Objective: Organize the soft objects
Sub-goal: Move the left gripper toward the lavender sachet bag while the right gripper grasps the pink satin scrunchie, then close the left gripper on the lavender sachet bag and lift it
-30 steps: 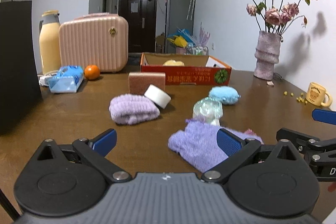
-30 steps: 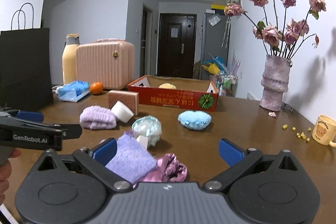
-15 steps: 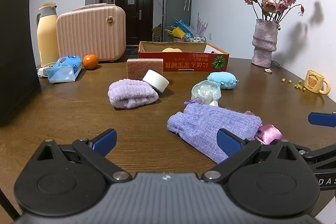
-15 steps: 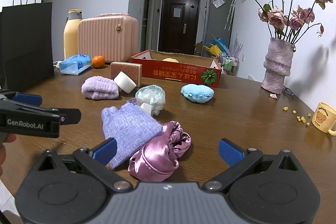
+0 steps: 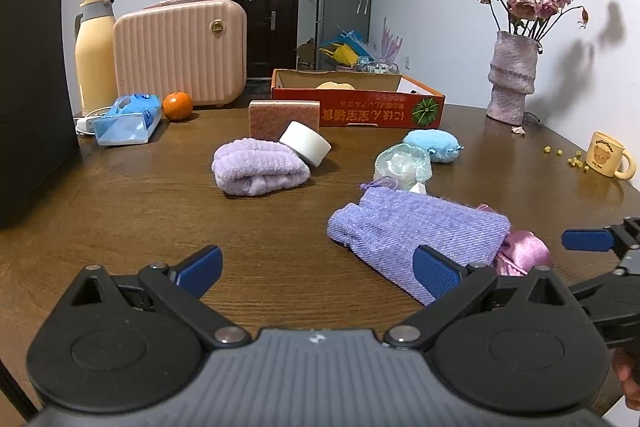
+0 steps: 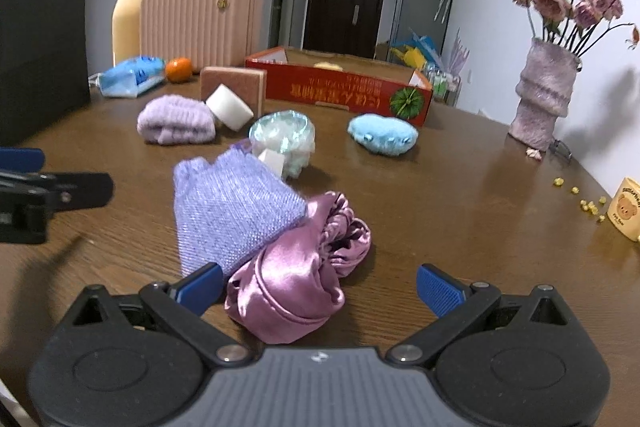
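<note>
- Left claw (image 5: pixel 318 263): fingers spread apart, nothing between them, low over the near bench (image 5: pixel 120 211).
- Right claw (image 6: pixel 320 285): fingers wide apart, empty; pink satin scrunchie (image 6: pixel 304 267) lies on the bench just ahead, between them.
- Lilac knit pouch (image 6: pixel 228 211) overlaps the scrunchie's left side.
- Farther off: purple rolled towel (image 5: pixel 256 167), white foam roll (image 5: pixel 306 143), blue plush (image 5: pixel 434 145).
- Red cardboard box (image 5: pixel 360 103) at far centre.
</note>
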`<state>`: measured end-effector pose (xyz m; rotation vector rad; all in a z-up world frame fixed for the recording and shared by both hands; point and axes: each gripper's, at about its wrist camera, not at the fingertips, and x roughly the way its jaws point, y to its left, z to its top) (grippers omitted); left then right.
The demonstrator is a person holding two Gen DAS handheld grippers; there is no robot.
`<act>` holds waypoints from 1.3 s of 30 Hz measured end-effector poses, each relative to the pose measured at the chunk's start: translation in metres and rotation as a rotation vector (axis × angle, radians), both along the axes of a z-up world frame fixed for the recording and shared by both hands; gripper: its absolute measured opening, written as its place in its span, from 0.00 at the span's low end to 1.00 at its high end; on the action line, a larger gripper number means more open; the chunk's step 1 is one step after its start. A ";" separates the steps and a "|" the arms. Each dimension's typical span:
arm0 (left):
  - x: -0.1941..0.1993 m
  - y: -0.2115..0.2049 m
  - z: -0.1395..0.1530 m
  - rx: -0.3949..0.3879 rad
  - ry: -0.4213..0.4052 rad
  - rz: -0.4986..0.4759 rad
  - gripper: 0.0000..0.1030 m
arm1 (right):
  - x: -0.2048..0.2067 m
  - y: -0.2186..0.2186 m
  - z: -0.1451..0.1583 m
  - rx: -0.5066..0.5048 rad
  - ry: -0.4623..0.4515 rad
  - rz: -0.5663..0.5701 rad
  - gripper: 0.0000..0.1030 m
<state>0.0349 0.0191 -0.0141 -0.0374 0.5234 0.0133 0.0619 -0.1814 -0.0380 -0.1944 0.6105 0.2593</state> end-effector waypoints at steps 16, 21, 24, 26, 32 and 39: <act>0.006 0.005 -0.005 -0.001 0.025 0.022 1.00 | 0.045 0.002 -0.018 -0.037 0.064 0.032 0.87; 0.010 0.003 -0.007 0.004 0.038 0.026 1.00 | 0.048 -0.005 -0.020 0.043 0.077 0.053 0.76; 0.012 0.001 -0.009 0.007 0.044 0.025 1.00 | 0.048 -0.007 -0.021 0.063 0.079 0.060 0.67; 0.014 0.001 -0.009 0.008 0.046 0.025 1.00 | 0.047 -0.009 -0.020 0.080 0.082 0.066 0.56; 0.018 -0.003 -0.009 0.011 0.055 0.023 1.00 | 0.044 -0.019 -0.018 0.120 0.072 0.045 0.35; 0.024 -0.008 -0.007 0.016 0.060 0.015 1.00 | 0.042 -0.041 -0.007 0.177 -0.009 -0.007 0.35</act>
